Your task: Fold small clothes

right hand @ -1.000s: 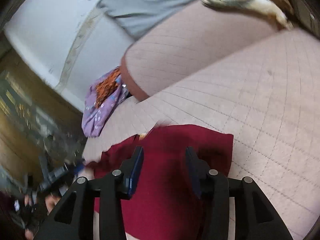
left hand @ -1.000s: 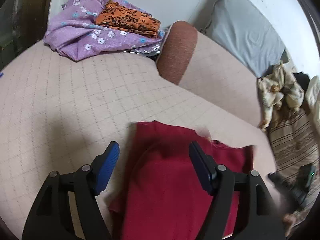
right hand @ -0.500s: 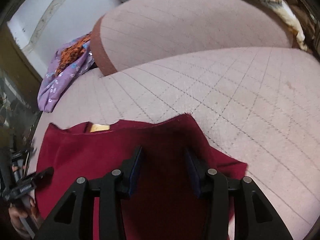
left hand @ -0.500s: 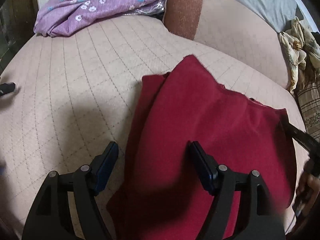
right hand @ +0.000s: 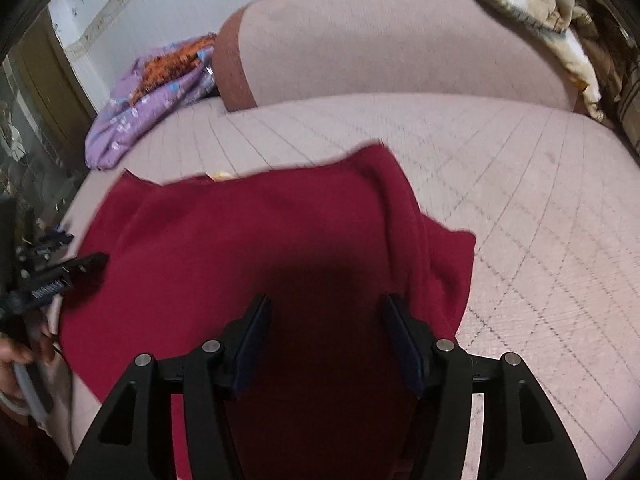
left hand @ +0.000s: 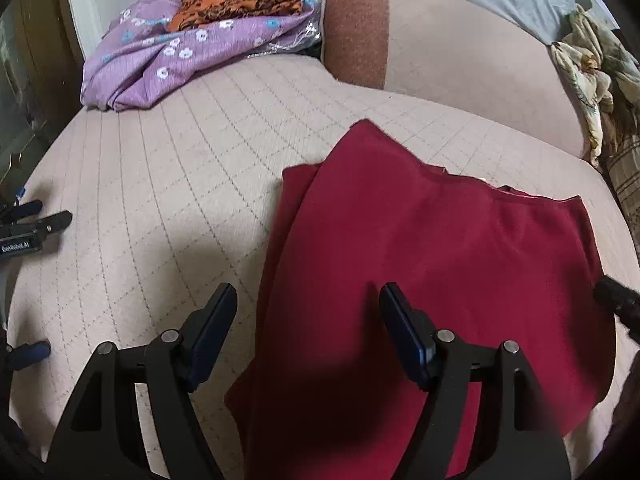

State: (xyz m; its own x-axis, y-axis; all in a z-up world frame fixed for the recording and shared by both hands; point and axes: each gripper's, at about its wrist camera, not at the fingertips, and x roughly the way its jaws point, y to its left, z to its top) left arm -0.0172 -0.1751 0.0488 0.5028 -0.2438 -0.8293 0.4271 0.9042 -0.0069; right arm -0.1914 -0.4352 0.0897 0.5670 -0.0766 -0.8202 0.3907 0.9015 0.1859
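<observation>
I hold my left gripper (left hand: pixel 308 320) with its jaws spread wide and gripping nothing, above the left edge of the dark red garment (left hand: pixel 432 272), which lies spread on the pink quilted sofa seat (left hand: pixel 160 184). My right gripper (right hand: pixel 326 332) is likewise parted and empty over the garment's near part. A purple floral cloth (left hand: pixel 168 56) with an orange patterned one (left hand: pixel 240 0) on top sits at the far left corner.

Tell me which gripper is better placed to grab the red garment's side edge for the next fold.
Left, probably. The left gripper is open and straddles the red garment's side edge on the bed. The right gripper, also open, sits over the cloth's middle, away from its edges.
</observation>
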